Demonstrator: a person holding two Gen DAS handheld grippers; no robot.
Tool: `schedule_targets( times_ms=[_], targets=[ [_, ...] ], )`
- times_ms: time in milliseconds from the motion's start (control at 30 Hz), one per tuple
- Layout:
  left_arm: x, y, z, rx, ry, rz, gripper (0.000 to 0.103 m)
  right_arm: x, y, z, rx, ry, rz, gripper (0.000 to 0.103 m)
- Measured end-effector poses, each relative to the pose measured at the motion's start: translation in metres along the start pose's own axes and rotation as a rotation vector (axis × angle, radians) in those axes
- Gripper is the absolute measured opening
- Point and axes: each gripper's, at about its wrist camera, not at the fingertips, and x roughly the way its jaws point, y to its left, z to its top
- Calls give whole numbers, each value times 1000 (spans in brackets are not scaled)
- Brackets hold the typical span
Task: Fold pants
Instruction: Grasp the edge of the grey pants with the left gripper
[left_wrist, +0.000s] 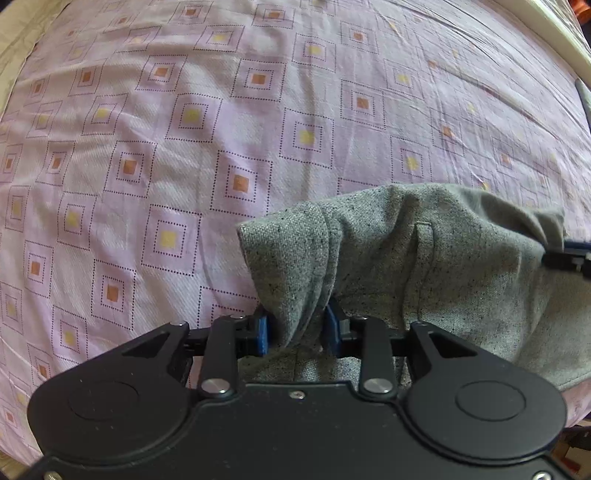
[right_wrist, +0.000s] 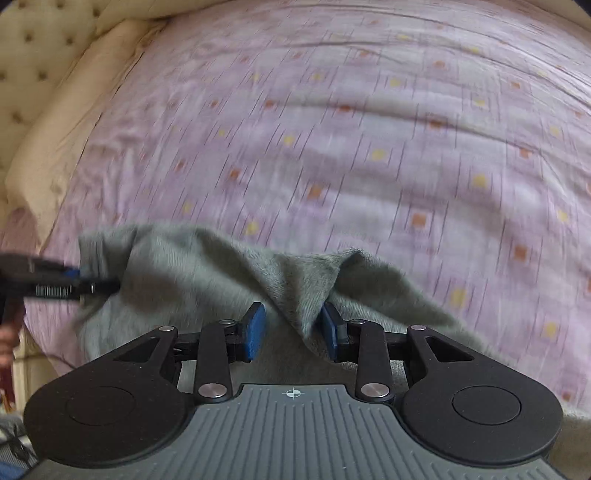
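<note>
Grey speckled pants (left_wrist: 424, 266) hang bunched between both grippers above a pink patterned bedsheet (left_wrist: 184, 129). My left gripper (left_wrist: 297, 328) has its blue pads closed on a fold at the pants' left end. My right gripper (right_wrist: 291, 326) holds the other end of the pants (right_wrist: 207, 266) between its blue pads; this view is motion-blurred. The right gripper's tip shows at the right edge of the left wrist view (left_wrist: 569, 258), and the left gripper shows at the left edge of the right wrist view (right_wrist: 55, 284), both gripping cloth. The lower part of the pants is hidden under the grippers.
The bedsheet (right_wrist: 369, 129) covers the whole bed. A beige tufted headboard (right_wrist: 33, 55) and cream bed edge (right_wrist: 62, 147) lie at the left of the right wrist view. A pale bed frame edge (left_wrist: 554, 33) runs along the top right of the left wrist view.
</note>
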Motion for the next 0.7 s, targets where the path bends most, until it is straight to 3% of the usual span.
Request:
schedule_targets(
  times_ms=[100,200,333,500,700],
  targets=[
    [0,2,0,1,3,-6,43,4,0,2,26,-48,-24,33],
    [-1,2,0,1,5,-10,44,7,-17,22,145,-73,5,33],
    [0,3,-1,-9,4,-14,45,16,-35,40,245,-48,46,34],
    [-1,4,-2,-13,-3,-21,46,18,-47,37,298,-30,106,34],
    [1,4,-2,-9,-2,-30,47,18,-71,32,515,-8,183,34]
  ],
)
